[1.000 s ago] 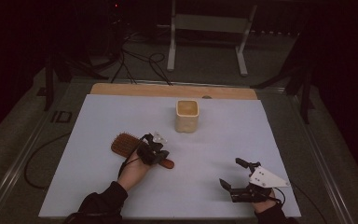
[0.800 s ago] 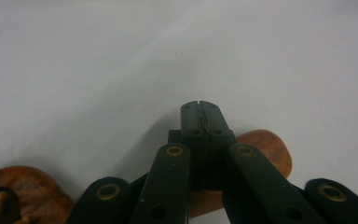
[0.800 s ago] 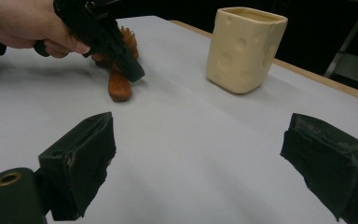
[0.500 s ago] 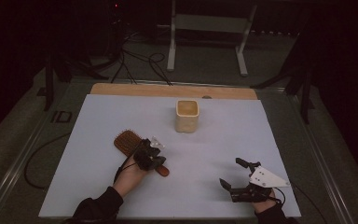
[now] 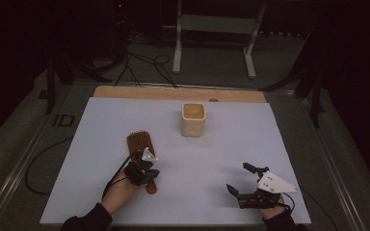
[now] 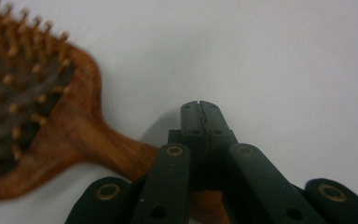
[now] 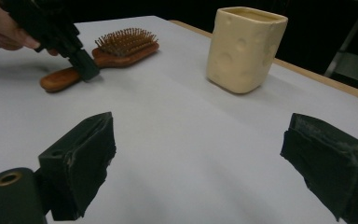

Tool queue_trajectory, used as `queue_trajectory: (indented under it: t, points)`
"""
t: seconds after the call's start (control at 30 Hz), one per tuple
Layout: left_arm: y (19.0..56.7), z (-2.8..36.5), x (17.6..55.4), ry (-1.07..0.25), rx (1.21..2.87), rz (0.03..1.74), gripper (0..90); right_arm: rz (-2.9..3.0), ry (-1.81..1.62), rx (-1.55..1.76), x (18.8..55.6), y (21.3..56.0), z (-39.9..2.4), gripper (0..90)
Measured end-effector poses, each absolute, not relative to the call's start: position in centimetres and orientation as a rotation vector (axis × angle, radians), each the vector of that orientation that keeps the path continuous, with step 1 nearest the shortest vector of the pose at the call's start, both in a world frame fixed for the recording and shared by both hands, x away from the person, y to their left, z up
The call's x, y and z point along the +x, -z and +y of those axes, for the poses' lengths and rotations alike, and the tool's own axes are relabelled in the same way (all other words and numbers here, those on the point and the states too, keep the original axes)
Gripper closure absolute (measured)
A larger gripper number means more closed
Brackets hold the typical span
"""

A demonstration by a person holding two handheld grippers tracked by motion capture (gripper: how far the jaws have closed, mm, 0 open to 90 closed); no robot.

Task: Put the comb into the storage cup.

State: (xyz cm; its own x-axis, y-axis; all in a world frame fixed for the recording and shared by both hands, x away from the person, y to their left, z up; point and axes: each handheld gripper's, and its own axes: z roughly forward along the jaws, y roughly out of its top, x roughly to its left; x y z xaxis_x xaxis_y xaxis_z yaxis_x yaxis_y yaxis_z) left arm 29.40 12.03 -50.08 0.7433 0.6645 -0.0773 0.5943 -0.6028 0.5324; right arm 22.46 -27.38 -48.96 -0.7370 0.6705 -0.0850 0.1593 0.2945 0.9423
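My left gripper (image 5: pixel 143 169) sits low on the near-left part of the white table (image 5: pixel 101 125), held in my left hand (image 5: pixel 120 187), right at the handle of the wooden hairbrush (image 5: pixel 138 144). In the left gripper view my two black jaws are pressed flat against each other with no gap between the tips, and they hold nothing; they lie over the table just beside the brush handle (image 6: pixel 121 151), which passes underneath the gripper's linkage. The brush head, bristles up, lies off to the left in that view, and in the high view it points away from me toward the far side of the table. From the right gripper view the left gripper (image 7: pixel 81 63) appears tilted down, its closed tip touching or almost touching the handle of the hairbrush (image 7: pixel 107 51); I cannot tell which.

My right gripper (image 5: pixel 243 185) rests near the front right edge of the table, well apart from everything else, with the grey three-cornered plate on top. Its jaws stand wide apart and empty.

A cream, square-sided cup (image 5: pixel 193 119) with round dimples in its walls stands upright toward the far middle of the table, well apart from both grippers. In the right gripper view the cup (image 7: pixel 244 46) rises beyond and between my open jaws.
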Motion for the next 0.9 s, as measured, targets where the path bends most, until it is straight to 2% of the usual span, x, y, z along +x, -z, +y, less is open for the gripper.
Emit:
queue_trajectory:
  t: [0.9]
  points:
    - [50.0, 17.4, 27.9, -0.213, 2.438, 1.055, 90.0, 2.104, -1.450, 0.743, 22.6, 49.0, -27.2, 8.6]
